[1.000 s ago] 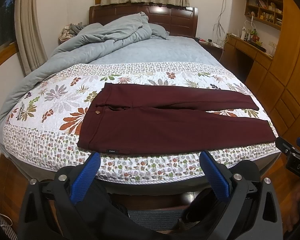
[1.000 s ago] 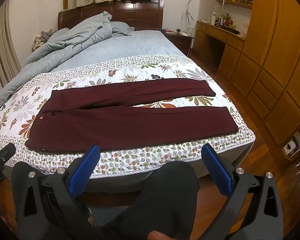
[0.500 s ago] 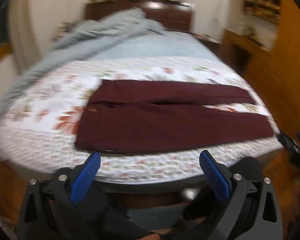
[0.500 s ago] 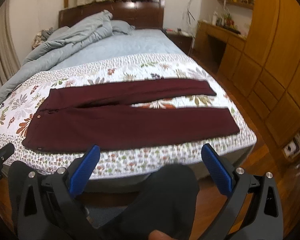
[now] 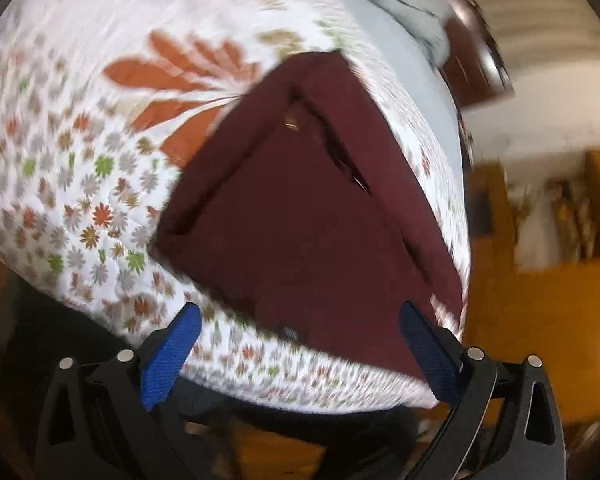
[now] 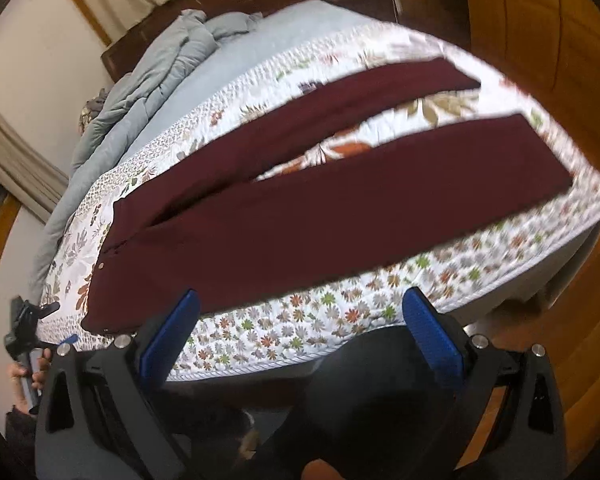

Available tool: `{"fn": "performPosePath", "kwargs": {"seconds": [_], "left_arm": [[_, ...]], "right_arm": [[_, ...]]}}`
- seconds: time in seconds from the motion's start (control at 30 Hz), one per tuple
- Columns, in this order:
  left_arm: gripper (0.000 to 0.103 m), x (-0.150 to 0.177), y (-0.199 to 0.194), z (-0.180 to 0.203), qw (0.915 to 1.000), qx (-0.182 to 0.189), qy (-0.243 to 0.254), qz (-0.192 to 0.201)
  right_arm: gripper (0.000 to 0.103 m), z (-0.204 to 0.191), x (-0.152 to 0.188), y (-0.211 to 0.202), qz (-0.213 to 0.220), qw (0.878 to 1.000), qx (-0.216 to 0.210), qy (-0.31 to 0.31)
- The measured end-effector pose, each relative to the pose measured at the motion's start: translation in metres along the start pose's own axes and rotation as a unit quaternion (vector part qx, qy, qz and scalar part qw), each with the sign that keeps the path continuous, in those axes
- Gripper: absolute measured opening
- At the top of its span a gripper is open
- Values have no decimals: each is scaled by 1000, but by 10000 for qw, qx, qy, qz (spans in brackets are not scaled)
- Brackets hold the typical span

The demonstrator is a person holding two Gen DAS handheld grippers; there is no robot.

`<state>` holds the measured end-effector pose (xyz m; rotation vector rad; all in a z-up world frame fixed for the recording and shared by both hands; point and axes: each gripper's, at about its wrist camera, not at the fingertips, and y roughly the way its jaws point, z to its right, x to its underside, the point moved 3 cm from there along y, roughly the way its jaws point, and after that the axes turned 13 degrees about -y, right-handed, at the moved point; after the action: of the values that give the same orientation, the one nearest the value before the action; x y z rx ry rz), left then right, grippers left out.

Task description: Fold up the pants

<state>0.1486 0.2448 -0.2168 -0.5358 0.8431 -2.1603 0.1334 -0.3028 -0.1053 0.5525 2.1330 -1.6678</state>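
Your maroon pants (image 6: 300, 208) lie flat on the floral quilted bed (image 6: 340, 312), long legs apart in a narrow V. Both your left tongs (image 5: 300, 344) and right tongs (image 6: 300, 332) gape wide, blue ribbed pads holding nothing

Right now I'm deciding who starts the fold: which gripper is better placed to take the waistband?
Left. The left gripper is open with the maroon pants' waistband corner right ahead; the right gripper, also open, faces mid-leg.
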Motion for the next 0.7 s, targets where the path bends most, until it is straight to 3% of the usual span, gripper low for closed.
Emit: {"fn": "performPosePath", "kwargs": {"seconds": [0.3,0.37,0.43,0.47,0.5,0.53,0.57,0.67,0.7], "left_arm": [[98,-17,40,-17,9978,-561,-341,-1],[82,-16,46,-15,9963,-821,-253,74],[59,-21,43,-14,9934,-1112,-229,136],[54,-21,41,-15,9920,-1216,-277,198],[46,-22,39,-16,9912,-1277,-260,232],[38,-22,38,-16,9913,-1271,-218,246],[35,-22,36,-12,9924,-1194,-151,247],[35,-21,34,-9,9927,-1168,-115,260],[44,-22,35,-8,9933,-1125,-117,244]], "right_arm": [[101,10,9,20,-183,9997,33,139],[101,20,11,19,-162,9997,38,182],[100,39,12,18,-137,9992,-67,374],[96,51,13,16,-81,9984,-164,536],[73,69,13,14,-24,9964,-318,791],[43,84,14,15,-47,9942,-434,983],[37,106,14,15,-40,9905,-547,1260],[56,170,10,9,254,9800,-428,1929],[72,194,8,6,421,9730,-361,2240]]}}
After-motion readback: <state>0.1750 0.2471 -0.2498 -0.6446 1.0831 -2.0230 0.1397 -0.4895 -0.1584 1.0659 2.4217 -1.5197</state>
